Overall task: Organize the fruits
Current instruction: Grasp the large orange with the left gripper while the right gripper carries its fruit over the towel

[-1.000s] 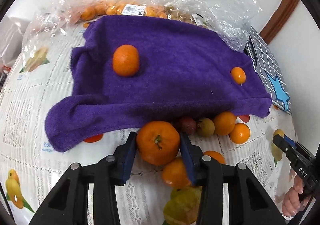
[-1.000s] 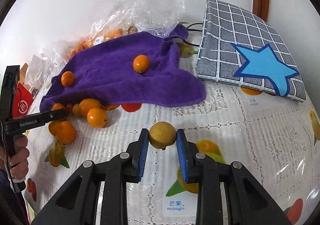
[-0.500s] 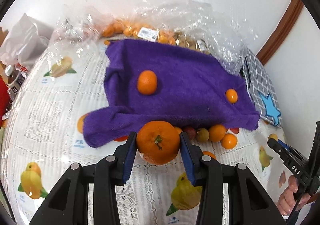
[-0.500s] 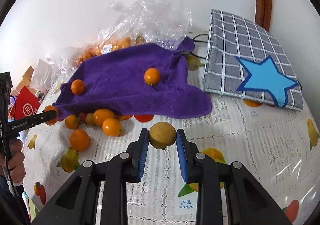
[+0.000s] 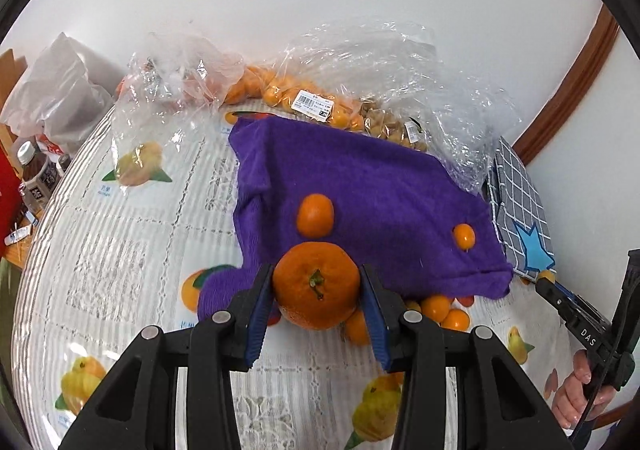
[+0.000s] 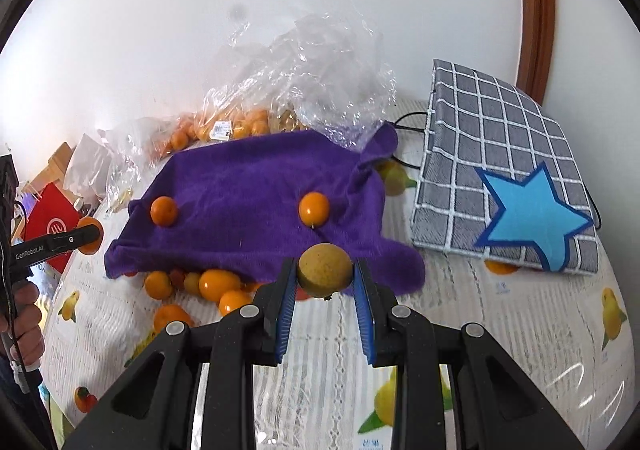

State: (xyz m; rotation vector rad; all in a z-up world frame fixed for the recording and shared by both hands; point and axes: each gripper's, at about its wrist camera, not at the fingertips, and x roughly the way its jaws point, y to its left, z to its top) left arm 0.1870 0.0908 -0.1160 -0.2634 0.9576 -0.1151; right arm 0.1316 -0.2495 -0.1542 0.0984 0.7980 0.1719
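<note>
Left hand-held gripper [image 5: 316,300] clamped on big orange [image 5: 316,286], right hand-held gripper [image 6: 325,276] clamped on yellow-brown fruit [image 6: 325,270], both held above counter [image 6: 520,322] near purple towel [image 6: 248,206], loose oranges [image 6: 216,284] by towel's front edge

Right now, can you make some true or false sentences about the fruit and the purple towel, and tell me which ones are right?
1. The left tool is shut on a big orange. True.
2. The right tool is open and holds nothing. False: it is shut on a yellow-brown fruit.
3. Two small orange fruits lie on the purple towel. True.
4. The checked bag with the blue star lies on top of the towel. False: it lies on the table beside the towel.
5. Loose fruit lies at the towel's near edge. True.
</note>
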